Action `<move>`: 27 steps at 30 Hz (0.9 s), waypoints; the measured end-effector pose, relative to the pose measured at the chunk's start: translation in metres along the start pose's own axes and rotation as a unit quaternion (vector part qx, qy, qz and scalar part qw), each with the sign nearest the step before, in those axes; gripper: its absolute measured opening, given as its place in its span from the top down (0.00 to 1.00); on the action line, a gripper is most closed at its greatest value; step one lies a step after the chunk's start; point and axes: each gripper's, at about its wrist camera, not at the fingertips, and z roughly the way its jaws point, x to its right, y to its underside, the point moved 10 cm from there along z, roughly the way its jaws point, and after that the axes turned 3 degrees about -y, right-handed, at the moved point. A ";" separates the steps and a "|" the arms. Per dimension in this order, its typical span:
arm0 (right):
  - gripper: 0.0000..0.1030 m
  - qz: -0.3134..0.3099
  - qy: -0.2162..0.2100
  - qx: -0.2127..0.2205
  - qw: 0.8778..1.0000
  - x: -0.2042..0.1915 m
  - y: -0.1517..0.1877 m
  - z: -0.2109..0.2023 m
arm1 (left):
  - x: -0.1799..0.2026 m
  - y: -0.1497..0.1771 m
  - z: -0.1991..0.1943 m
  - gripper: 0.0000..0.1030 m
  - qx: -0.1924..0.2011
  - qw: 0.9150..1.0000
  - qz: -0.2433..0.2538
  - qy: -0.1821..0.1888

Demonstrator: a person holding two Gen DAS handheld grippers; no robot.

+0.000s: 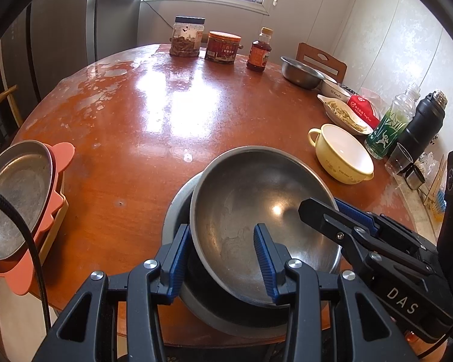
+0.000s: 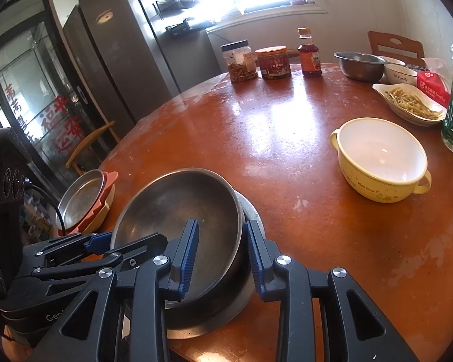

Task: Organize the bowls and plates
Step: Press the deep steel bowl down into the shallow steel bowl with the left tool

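Observation:
A steel bowl (image 1: 256, 211) sits tilted inside a second steel bowl (image 1: 178, 208) at the table's near edge; both show in the right wrist view, the top one (image 2: 178, 208) and the lower one (image 2: 252, 211). My left gripper (image 1: 223, 259) is open, its jaws straddling the top bowl's near-left rim. My right gripper (image 2: 222, 256) is open, straddling the top bowl's right rim; it also shows in the left wrist view (image 1: 332, 214). A steel plate (image 1: 12, 199) lies on stacked orange and yellow plates (image 1: 56, 211) at the left edge. A yellow two-handled bowl (image 2: 380, 157) stands to the right.
At the back stand two jars (image 1: 187, 36) and a sauce bottle (image 1: 259, 51). At the right are a steel bowl (image 1: 302, 71), a white bowl (image 1: 335, 89), a dish of food (image 1: 344, 114), a green bottle (image 1: 389, 126) and a black flask (image 1: 422, 123).

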 end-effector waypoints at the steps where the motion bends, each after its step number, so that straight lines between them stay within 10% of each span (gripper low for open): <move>1: 0.66 0.002 -0.001 0.000 1.000 0.001 -0.001 0.000 | 0.000 0.000 0.000 0.59 0.001 1.000 0.000 0.000; 27: 0.61 -0.003 0.001 0.020 1.000 -0.004 -0.007 -0.012 | -0.008 -0.006 -0.021 0.55 0.031 0.999 -0.013 0.000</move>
